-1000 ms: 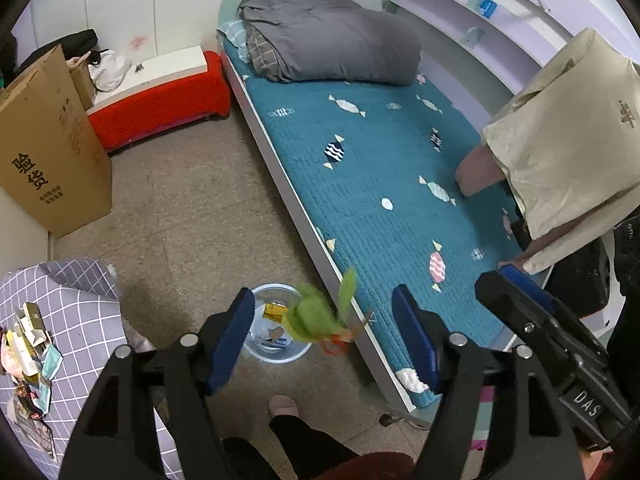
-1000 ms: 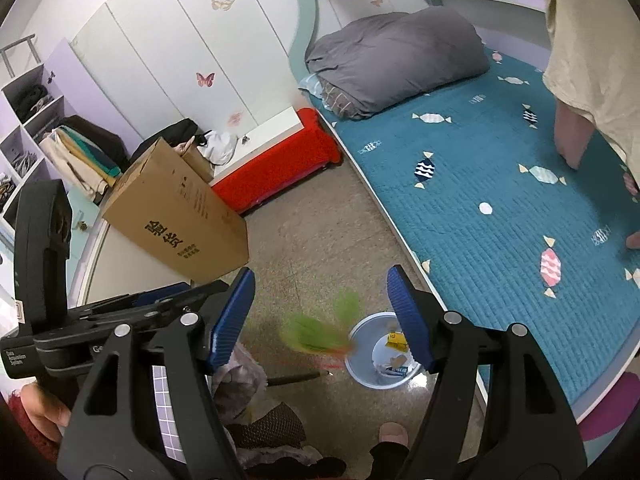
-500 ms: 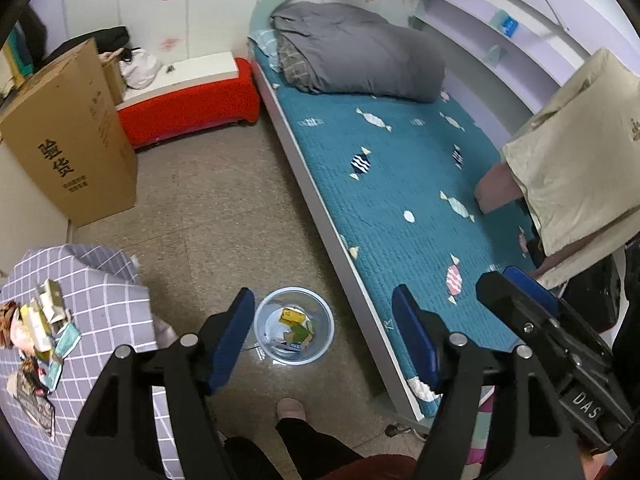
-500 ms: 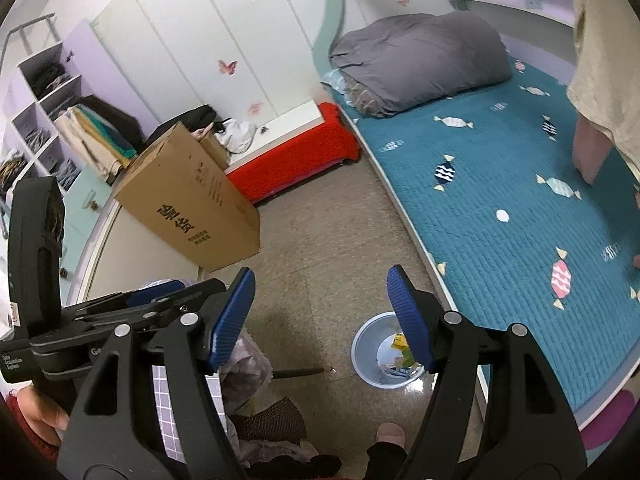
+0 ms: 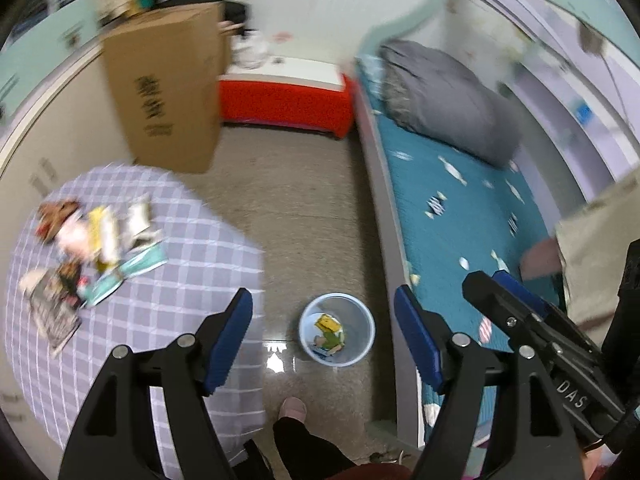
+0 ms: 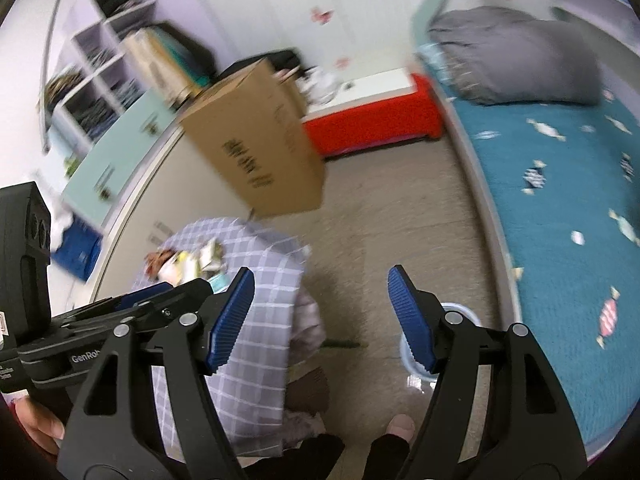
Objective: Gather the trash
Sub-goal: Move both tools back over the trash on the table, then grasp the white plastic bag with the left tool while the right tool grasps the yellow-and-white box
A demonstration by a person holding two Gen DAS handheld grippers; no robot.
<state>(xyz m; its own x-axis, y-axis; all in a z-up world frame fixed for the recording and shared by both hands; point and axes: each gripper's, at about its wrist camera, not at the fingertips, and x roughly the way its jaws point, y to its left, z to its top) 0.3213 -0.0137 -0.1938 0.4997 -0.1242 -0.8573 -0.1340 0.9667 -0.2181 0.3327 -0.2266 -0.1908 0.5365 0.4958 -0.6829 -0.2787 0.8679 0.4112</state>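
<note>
A pale blue bin (image 5: pixel 337 335) stands on the floor beside the bed and holds a green wrapper (image 5: pixel 330 340) and a yellow one. Several wrappers and packets (image 5: pixel 96 248) lie on the checked tablecloth of a round table (image 5: pixel 168 280) at the left. My left gripper (image 5: pixel 323 334) is open and empty, high above the bin. My right gripper (image 6: pixel 320 318) is open and empty too; the table's trash pile (image 6: pixel 192 262) shows just left of its left finger, and the bin's rim (image 6: pixel 464 312) peeks from behind its right finger.
A teal bed (image 5: pixel 460 216) with a grey duvet (image 5: pixel 448 96) runs along the right. A large cardboard box (image 5: pixel 168 92) and a red bench (image 5: pixel 284 100) stand at the far side. The person's foot (image 5: pixel 293 406) is near the bin.
The green wrapper fell from the air into the bin. Both grippers then swung left, so the table with its trash has come into view. Both stay open.
</note>
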